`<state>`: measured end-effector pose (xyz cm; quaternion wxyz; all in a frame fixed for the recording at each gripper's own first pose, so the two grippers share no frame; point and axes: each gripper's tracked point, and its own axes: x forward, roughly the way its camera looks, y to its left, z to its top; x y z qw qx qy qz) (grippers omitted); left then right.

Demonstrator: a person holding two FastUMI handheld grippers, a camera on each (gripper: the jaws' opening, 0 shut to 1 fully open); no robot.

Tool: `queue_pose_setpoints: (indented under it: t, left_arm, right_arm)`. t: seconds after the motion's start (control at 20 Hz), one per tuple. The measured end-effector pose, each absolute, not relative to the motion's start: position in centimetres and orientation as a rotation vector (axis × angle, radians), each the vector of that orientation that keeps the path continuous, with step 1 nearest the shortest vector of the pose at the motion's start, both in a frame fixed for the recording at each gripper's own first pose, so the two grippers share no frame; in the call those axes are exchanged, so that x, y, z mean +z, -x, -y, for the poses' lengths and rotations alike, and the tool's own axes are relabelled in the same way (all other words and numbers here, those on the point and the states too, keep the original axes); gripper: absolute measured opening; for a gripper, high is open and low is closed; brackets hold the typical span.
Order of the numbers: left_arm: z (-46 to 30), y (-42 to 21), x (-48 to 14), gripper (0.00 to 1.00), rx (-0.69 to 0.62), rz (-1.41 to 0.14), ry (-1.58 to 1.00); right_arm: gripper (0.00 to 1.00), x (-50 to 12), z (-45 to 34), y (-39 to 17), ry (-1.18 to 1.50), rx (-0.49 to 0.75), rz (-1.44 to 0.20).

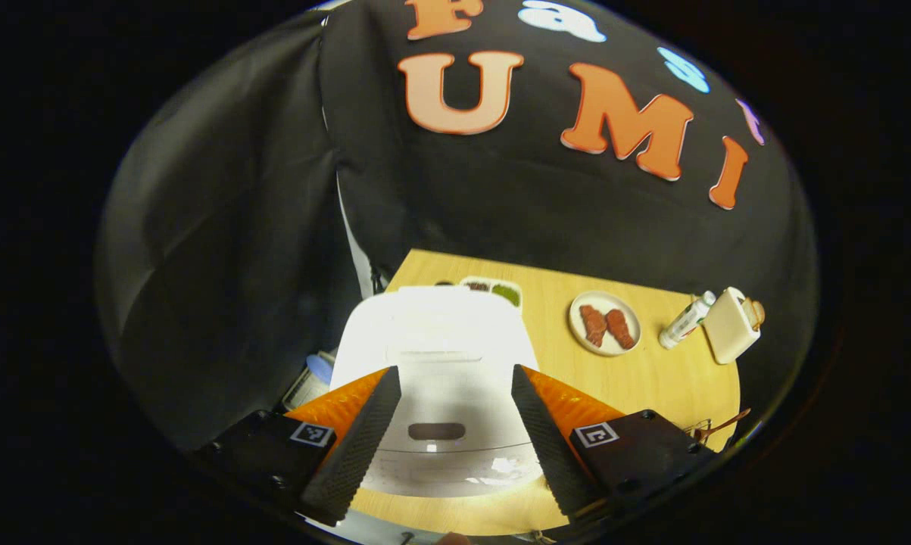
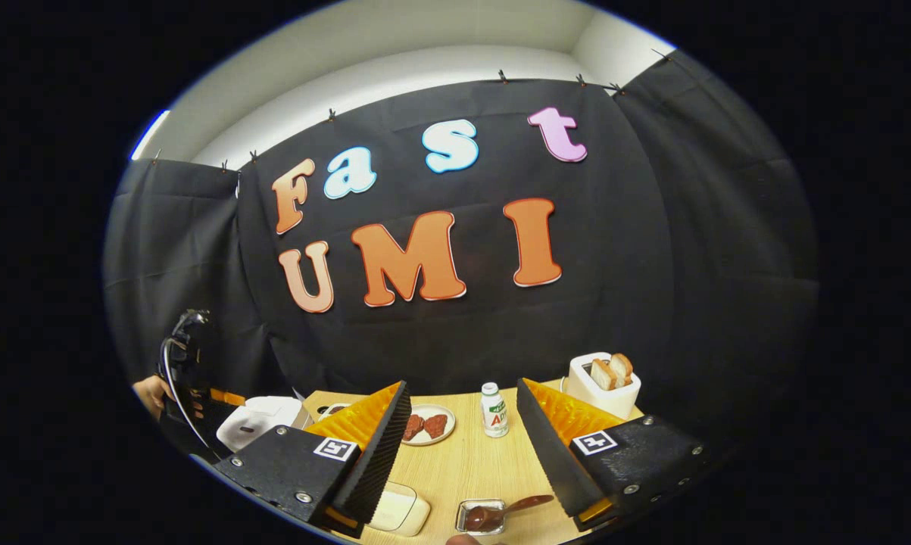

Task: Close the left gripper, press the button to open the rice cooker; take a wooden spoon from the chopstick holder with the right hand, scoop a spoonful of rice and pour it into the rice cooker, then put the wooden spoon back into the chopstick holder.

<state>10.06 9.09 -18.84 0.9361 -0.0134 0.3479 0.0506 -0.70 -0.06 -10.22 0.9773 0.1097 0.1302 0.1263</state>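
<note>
left gripper (image 1: 455, 424): fingers spread, hovering over the closed white cooker (image 1: 434, 341) at the table's (image 1: 652, 378) left end | plate (image 1: 605, 322), bottle (image 1: 685, 321), toaster (image 1: 730, 325) to the cooker's right | right gripper (image 2: 463, 446): fingers spread, holding nothing | wooden spoon (image 2: 504, 512) lies in a small tray (image 2: 482, 517) between its fingers, near table edge

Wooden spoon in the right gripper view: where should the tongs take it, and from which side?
Grip the bare handle, which sticks out to the right past the small container where the bowl rests. Come from above, since the spoon lies low and nearly flat; the open right tongs look wide enough.
</note>
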Motion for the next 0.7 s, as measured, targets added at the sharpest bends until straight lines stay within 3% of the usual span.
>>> queue_pose_setpoints:
  t: [0.4, 0.7]
  left_arm:
    - [-3.7, -8.0, 1.9, 1.00, 0.020, -0.229, -0.006]
    - [0.2, -3.8, 10.3, 1.00, 0.021, 0.059, -0.070]
  right_arm:
    - [0.89, -0.4, -1.3, -0.5, -0.140, 0.249, -0.076]
    - [0.87, 3.5, -2.0, -0.6, -0.130, 0.243, 0.033]
